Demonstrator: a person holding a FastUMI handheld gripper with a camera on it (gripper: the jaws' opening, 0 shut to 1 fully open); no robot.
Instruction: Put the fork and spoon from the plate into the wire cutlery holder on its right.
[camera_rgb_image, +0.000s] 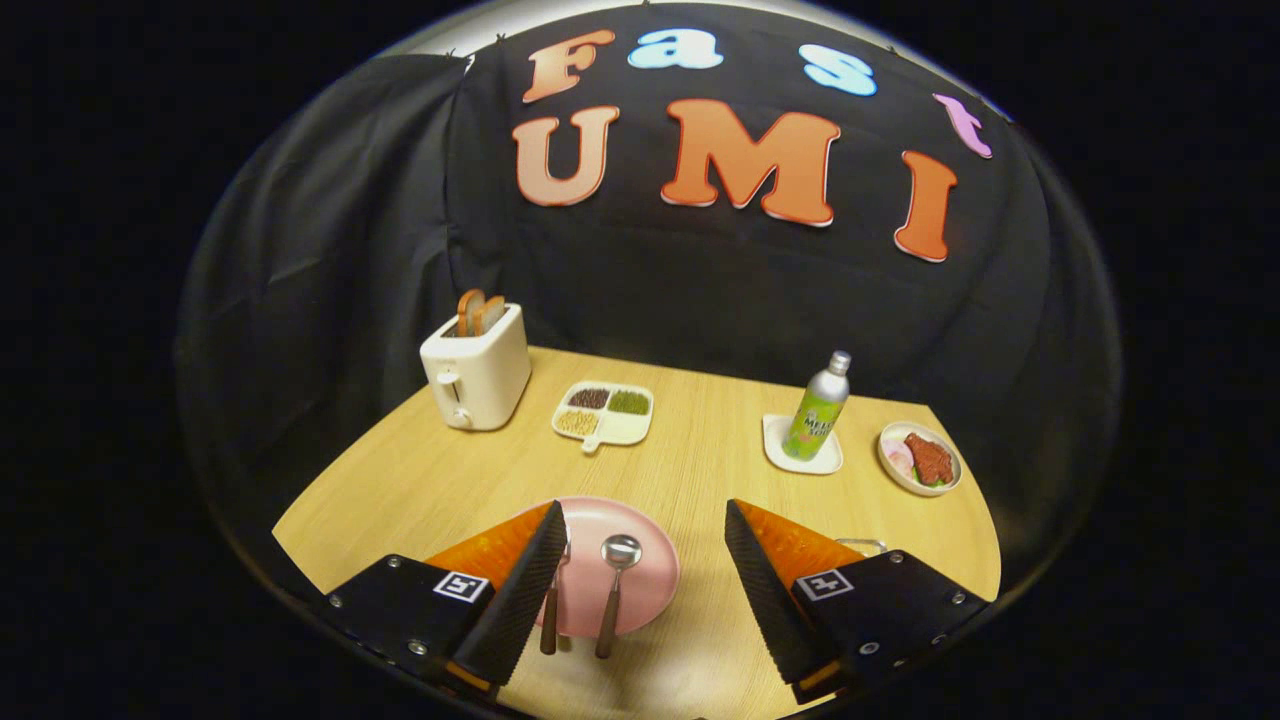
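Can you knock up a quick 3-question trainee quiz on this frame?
1. True or false: the spoon lies on the pink plate.
2. What sticks out of the white toaster? A) bread slices B) a fork C) a bottle
3. Are the gripper fingers open or shut?

Key: 1 true. 2 A. 3 open, spread either side of the spoon, holding nothing.

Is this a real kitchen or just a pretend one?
Probably a pretend breakfast table in a booth: a toaster with toast, a pink plate holding a spoon, and black cloth behind. The tongs hang open above the plate.
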